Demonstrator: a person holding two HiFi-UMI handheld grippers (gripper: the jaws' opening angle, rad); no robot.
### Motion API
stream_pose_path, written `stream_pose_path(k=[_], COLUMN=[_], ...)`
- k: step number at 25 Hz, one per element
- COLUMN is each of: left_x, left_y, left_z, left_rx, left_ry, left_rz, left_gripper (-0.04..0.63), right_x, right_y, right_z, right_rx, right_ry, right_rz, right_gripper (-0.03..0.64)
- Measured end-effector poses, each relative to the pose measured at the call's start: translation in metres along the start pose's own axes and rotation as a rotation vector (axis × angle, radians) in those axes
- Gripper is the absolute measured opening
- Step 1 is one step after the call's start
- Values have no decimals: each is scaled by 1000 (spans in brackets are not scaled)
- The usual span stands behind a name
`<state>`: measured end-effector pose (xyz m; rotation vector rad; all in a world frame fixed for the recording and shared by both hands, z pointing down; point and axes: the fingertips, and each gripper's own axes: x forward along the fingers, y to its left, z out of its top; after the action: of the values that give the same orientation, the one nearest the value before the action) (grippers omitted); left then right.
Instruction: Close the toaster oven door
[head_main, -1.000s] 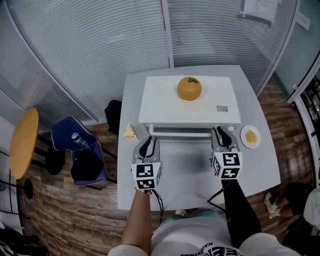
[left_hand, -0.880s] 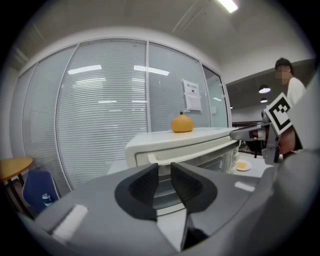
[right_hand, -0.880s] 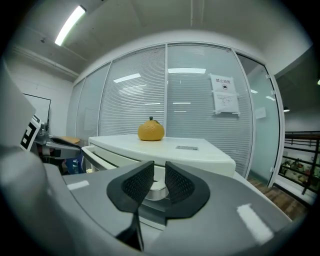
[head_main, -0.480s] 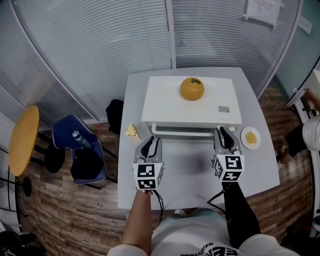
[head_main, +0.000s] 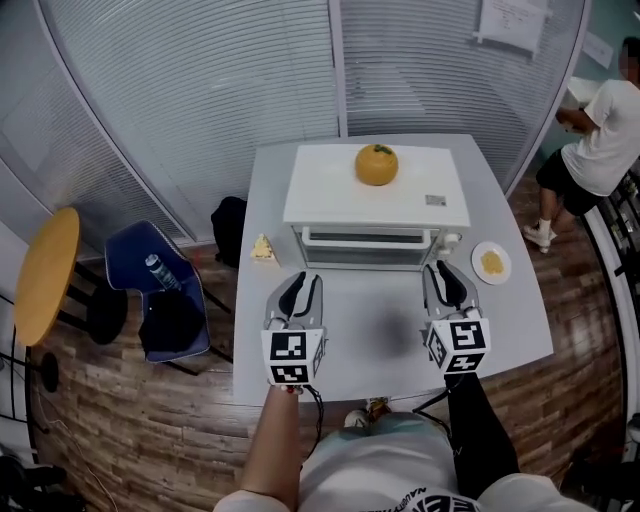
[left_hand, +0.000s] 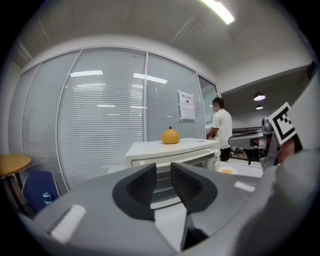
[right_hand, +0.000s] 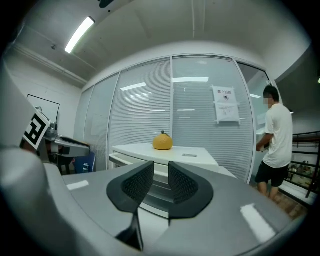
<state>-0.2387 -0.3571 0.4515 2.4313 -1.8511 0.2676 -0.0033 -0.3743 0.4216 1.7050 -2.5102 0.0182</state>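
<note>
Drawn back nearer from the toaster oven (head_main: 376, 200), the left gripper (head_main: 303, 284) and right gripper (head_main: 445, 272) hover above the table (head_main: 380, 345), jaws slightly apart and empty. The oven's door (head_main: 365, 246), earlier folded down, now stands shut at the table's far side.

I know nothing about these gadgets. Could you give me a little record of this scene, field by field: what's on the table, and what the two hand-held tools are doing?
Surface: pale table beside a glass wall
Appliance: white toaster oven at the table's far side
Its front: door looks closed
On top: orange fruit
To its left: small yellow wedge
To its right: plate with yellow food
Tool one: left gripper, short of the oven, jaws apart, nothing between them
Tool two: right gripper, likewise apart and empty
Background: person standing at far right
</note>
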Motion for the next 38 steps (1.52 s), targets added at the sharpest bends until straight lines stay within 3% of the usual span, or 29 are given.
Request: stream_pose_path(k=[9, 16, 31, 38], left_x=[-34, -39, -81, -98], left_y=[-46, -89, -182, -188], left_z=[22, 38, 40, 46], left_rx=[-30, -29, -2, -9], left_ry=[-26, -41, -56, -78], left_rz=[-52, -47, 37, 73], left_gripper=[140, 140, 140, 134], right_x=[-55, -75, -130, -141], right_y=[6, -10, -45, -46], right_z=[10, 15, 5, 9], right_rx=[-27, 11, -8, -25], right_ry=[-31, -53, -81, -92], right_rz=[34, 105, 251, 281], right_gripper=[73, 74, 74, 71])
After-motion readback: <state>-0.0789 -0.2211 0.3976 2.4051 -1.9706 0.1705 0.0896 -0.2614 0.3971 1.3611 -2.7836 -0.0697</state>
